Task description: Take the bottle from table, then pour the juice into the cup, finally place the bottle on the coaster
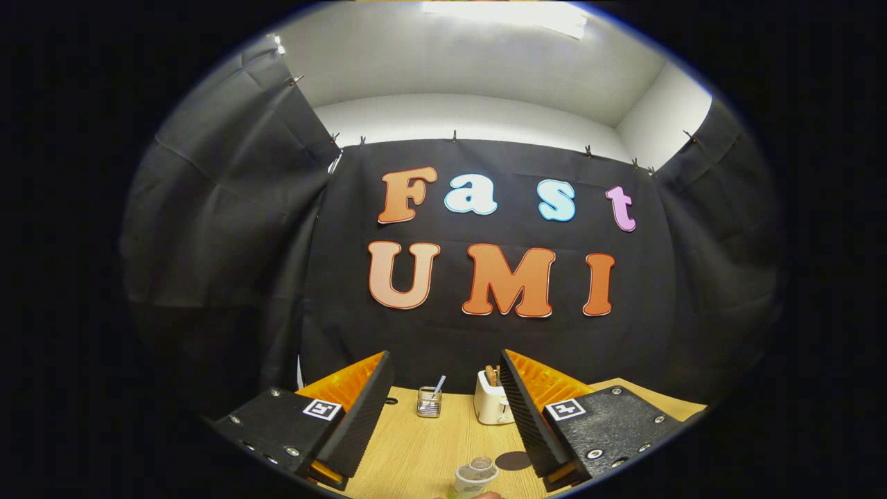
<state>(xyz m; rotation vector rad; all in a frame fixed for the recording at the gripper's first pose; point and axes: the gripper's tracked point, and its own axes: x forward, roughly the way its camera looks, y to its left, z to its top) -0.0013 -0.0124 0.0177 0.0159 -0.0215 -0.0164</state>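
Black cloth backs a wooden bench [423, 450]; the fingers [443, 409] hang spread, grasping nothing, above the cup [476, 475], beside the coaster [513, 460].

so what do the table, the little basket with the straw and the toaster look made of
Table: pale wood or wood-look laminate, matte, faint grain. Basket, beyond the open gripper: probably wire mesh, you see through it. Toaster, beside the right finger: cream, smooth, plastic or painted metal, hard to tell.
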